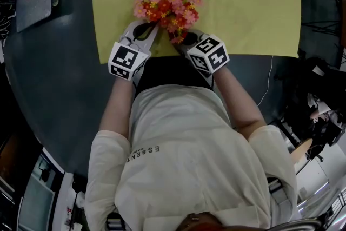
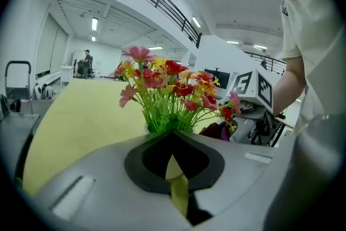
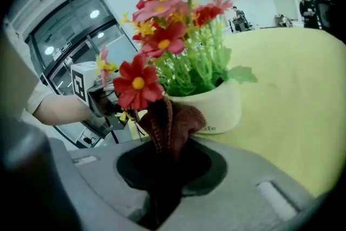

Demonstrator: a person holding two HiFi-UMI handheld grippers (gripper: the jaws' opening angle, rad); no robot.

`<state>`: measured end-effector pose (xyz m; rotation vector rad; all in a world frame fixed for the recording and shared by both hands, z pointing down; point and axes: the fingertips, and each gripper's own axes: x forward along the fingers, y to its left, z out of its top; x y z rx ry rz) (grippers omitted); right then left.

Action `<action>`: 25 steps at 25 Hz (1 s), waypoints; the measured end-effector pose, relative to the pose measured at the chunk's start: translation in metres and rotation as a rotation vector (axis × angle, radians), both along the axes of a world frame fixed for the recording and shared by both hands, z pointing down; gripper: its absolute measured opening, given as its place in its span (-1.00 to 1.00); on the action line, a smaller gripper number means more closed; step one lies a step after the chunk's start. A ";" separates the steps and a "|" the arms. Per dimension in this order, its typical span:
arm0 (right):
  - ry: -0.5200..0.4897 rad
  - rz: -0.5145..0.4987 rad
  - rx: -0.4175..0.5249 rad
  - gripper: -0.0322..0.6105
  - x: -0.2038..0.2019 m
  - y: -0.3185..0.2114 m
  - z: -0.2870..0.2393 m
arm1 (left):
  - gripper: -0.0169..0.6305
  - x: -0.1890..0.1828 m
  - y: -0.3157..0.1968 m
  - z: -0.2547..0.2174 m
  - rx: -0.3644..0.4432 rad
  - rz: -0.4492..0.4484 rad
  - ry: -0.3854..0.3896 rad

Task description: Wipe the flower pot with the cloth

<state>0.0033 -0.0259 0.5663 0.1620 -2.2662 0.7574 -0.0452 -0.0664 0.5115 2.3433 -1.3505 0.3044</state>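
A dark grey round table (image 1: 59, 89) carries a wide yellow rectangular mat (image 1: 243, 2). At the mat's near edge, just before the person's chest, stands the cream glazed flower pot (image 3: 219, 108), holding a bunch of red, pink and yellow artificial flowers (image 1: 168, 4) on green stems. The left gripper (image 2: 174, 149) sits at the pot's left, jaws clenched together; a pale yellow sliver shows in their seam, perhaps the mat behind. The right gripper (image 3: 162, 143) grasps a bunched brown knitted cloth (image 3: 170, 121), which lies against the pot's wall.
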 end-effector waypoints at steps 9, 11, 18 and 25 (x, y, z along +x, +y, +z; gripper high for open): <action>0.050 0.205 -0.002 -0.72 0.050 -0.076 0.001 | -0.92 0.001 0.001 0.000 -0.039 0.002 0.112; 0.047 0.230 0.025 -0.72 0.055 -0.100 -0.005 | -0.92 0.001 0.002 0.000 -0.047 0.005 0.114; 0.008 0.149 0.113 -0.72 0.022 -0.162 -0.013 | -0.91 0.001 -0.002 0.000 -0.036 -0.021 0.021; 0.015 0.024 0.069 -0.72 -0.010 -0.163 0.003 | -0.91 -0.013 -0.015 0.002 -0.057 -0.073 0.022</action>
